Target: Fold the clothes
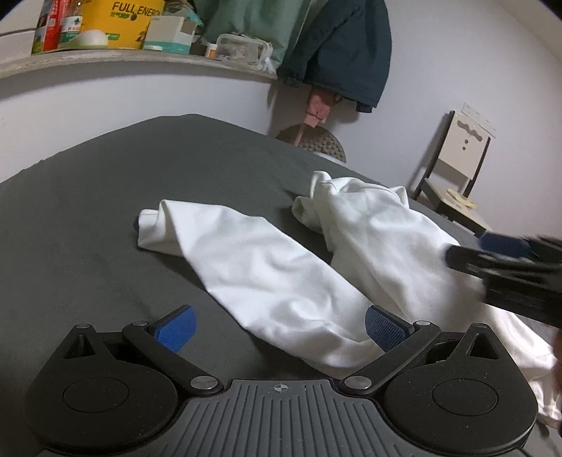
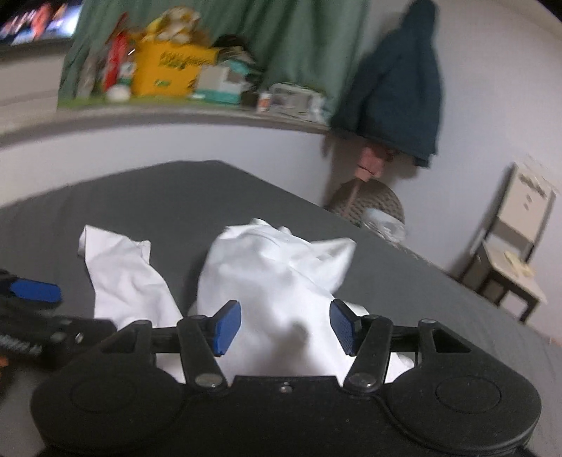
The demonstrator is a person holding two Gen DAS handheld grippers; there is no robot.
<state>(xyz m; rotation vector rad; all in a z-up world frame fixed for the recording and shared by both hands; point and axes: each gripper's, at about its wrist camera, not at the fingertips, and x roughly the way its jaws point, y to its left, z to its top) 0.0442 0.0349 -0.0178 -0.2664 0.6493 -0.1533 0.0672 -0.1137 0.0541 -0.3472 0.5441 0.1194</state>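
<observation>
A white garment (image 1: 281,267) lies crumpled on a dark grey bed (image 1: 87,211), spread from the centre of the left wrist view toward 4 o'clock, one sleeve-like length reaching out to 10 o'clock and a bunched part rising at 1 o'clock. The left claw (image 1: 279,328) stands wide open at 6 o'clock, its blue pads (image 1: 175,330) well apart; the right-hand pad sits just beside a fold of the cloth, and nothing is gripped. The right claw (image 2: 284,327), blurred at 3 o'clock in the left wrist view, hangs over the bunched cloth with its jaws about half open; in its own view the white fabric fills the gap between its blue pads (image 2: 228,327) without either pad pressing on it. Behind the bed, a shelf (image 1: 123,58) at 11 o'clock carries a yellow box (image 1: 137,21) and other packages; a green curtain (image 2: 298,42) and a dark blue jacket (image 1: 351,52) hang at 12 o'clock. A woven basket (image 2: 372,204) stands below the jacket, and a pale chair (image 1: 460,165) is at 2 o'clock.
</observation>
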